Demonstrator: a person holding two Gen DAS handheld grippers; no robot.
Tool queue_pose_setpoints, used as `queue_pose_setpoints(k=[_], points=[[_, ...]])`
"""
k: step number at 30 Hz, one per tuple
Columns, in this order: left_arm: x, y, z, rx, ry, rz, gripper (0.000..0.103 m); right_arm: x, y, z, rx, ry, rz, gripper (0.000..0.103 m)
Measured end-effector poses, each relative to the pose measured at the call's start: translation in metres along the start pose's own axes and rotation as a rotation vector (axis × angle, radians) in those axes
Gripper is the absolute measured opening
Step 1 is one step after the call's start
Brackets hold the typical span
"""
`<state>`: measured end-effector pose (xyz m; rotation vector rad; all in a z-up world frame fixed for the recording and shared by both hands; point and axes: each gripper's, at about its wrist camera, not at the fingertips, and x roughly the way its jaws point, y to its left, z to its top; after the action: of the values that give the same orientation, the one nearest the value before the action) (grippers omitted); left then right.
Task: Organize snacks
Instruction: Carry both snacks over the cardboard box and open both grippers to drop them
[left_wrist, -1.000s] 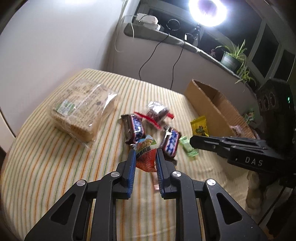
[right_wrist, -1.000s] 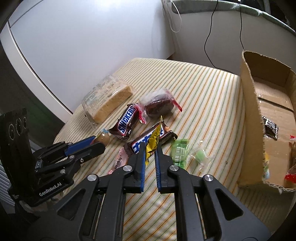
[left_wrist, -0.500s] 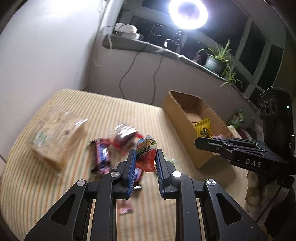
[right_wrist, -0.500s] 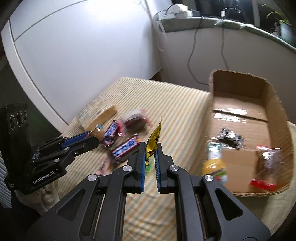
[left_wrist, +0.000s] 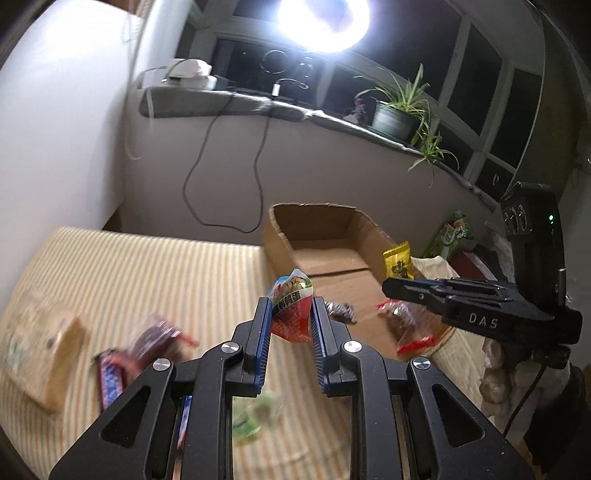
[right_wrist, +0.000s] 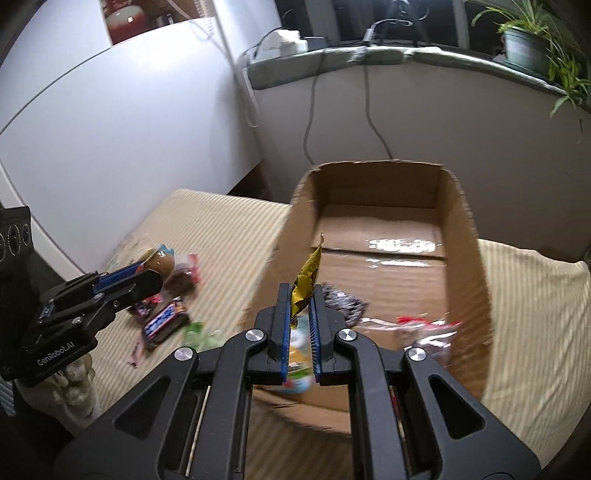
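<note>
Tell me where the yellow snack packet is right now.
The yellow packet is clamped in the right gripper, held above the open cardboard box; in the left wrist view it shows at right, beside the box's right wall.

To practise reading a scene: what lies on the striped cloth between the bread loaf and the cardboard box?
In the left wrist view, blurred chocolate bars and a dark red-sealed packet lie between the bread loaf and the cardboard box.
</note>
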<state>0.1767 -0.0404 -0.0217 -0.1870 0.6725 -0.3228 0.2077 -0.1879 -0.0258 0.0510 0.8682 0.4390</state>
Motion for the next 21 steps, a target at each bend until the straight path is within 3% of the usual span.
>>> queue_pose_setpoints(k=[9,21], points=[[0.043,-0.025,0.021,0.055,0.03,0.007,0.019,0.01,-0.043,0.003,0.033,0.006,-0.041,0.009],[0.079,-0.042,0.024,0.069,0.081,0.01,0.019,0.021,-0.081,0.009,0.059,0.028,-0.059,0.009]])
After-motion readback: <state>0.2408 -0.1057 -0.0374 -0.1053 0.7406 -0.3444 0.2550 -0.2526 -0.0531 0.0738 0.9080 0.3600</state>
